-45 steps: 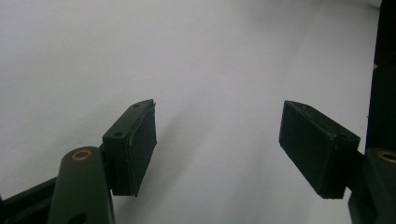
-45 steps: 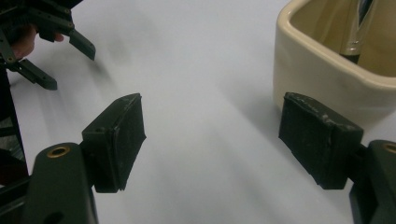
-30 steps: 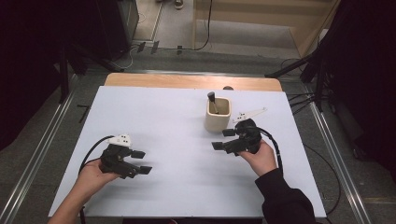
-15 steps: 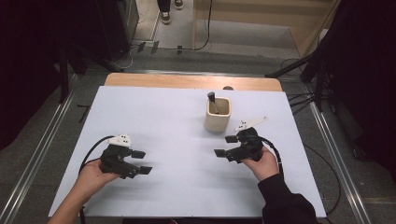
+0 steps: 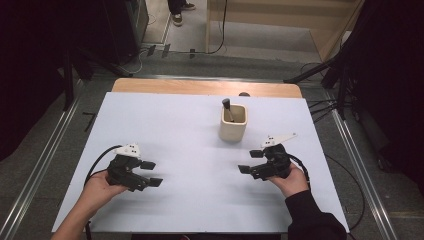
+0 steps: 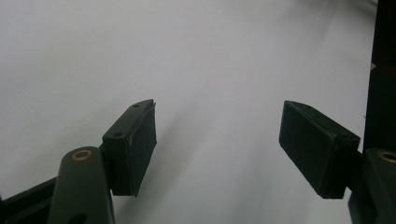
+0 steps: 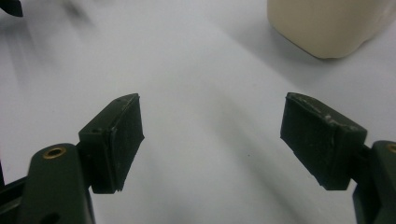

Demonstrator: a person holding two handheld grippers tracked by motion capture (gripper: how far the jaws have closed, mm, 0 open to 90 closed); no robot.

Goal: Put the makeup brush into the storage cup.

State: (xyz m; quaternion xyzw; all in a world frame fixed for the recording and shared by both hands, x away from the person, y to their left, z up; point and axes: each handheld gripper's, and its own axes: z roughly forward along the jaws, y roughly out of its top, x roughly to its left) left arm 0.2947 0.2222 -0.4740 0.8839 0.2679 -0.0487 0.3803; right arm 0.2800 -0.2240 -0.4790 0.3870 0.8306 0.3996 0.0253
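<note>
While spread wide and empty, right gripper (image 5: 251, 161) sits near cup (image 5: 233, 123) at one o'clock: could tip it. Left gripper (image 5: 150, 173) likewise spread.

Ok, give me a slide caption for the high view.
Both open hand-held grippers, left and right, rest low on the white table, near a cream cup holding a dark-handled tool.

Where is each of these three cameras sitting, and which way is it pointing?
High view: above the person's side, looking forward and down on the white table; both forearms, the left gripper and the right gripper show.
Left gripper view: rides the left gripper, looking along its open jaws at bare table.
Right gripper view: rides the right gripper, jaws open, facing the cream cup.
Shared: the cup shows in the high and right gripper views.
</note>
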